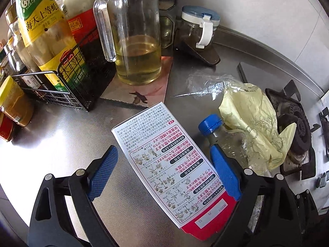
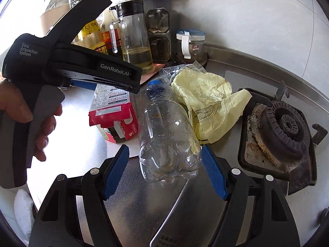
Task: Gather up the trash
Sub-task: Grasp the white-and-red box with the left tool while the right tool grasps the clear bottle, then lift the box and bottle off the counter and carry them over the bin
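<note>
The trash lies bunched on the steel counter [image 1: 61, 144] left of the burner [image 2: 283, 127], so each hand takes 1 piece: the left gripper [image 1: 164, 160] stands open astride the box [image 1: 170, 164], the right gripper [image 2: 164, 170] open around the bottle [image 2: 166, 133], neither squeezing; yellow paper [image 2: 207, 103] waits just behind.

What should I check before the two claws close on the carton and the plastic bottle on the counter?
1. Carton between left claw pads: ok.
2. Left pads touching carton: cannot tell; one looks close.
3. Bottle between right claw pads: ok.
4. Right pads pressing bottle: not ok, gap on one side.
5. Yellow wrapper apart from bottle: not ok, it touches.
6. Oil jug out of the way: ok.
</note>
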Demonstrator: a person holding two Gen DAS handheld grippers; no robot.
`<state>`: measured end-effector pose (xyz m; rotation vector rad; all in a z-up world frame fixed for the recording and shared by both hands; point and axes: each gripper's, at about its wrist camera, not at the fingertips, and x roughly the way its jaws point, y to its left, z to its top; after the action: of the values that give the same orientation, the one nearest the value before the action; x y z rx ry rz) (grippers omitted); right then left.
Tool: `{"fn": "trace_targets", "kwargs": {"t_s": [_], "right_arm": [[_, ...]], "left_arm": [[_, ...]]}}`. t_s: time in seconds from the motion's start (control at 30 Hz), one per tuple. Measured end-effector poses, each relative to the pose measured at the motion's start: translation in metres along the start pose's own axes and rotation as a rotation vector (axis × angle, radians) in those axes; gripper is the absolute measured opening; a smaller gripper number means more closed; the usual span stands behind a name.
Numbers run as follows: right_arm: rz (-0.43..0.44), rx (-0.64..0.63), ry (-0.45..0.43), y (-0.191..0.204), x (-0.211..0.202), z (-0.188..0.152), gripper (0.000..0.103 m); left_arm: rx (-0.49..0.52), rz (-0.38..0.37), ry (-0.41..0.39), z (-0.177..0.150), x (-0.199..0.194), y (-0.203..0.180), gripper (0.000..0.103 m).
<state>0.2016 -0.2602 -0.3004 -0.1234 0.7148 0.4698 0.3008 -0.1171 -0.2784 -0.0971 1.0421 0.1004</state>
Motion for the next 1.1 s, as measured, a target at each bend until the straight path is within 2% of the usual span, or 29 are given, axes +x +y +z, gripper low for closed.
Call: {"fn": "trace_targets", "kwargs": {"t_s": [0.07,0.13,0.2,0.37,0.73,0.93,1.1], "right_arm": [[0.009,-0.005,0.007,0.001,0.005,0.002,0.064],[0.011,-0.016,0.008,0.003,0.009,0.004,0.064],[0.013,-0.027,0.011,0.006,0.013,0.005,0.064],[0.008,-0.049,0.014,0.014,0.021,0.008,0.064],[0.007,-0.017,0.018,0.021,0.025,0.010,0.064],[-0.019,0.005,-0.024,0.036,-0.010,-0.001,0.063],[-0.034,0.043,-0.054,0.058,-0.051,-0.018,0.063]], "left_arm": [[0.004,0.014,0.008,-0.001,0.002,0.002,0.084],[0.009,0.013,0.031,-0.002,0.006,0.005,0.079],[0.012,0.015,0.051,-0.005,0.011,0.009,0.069],[0.004,0.006,0.065,-0.014,0.015,0.019,0.057],[-0.006,-0.019,0.024,-0.033,-0.004,0.044,0.055],[0.003,-0.023,-0.026,-0.049,-0.034,0.062,0.054],[0.030,-0.052,-0.044,-0.077,-0.066,0.075,0.054]]}}
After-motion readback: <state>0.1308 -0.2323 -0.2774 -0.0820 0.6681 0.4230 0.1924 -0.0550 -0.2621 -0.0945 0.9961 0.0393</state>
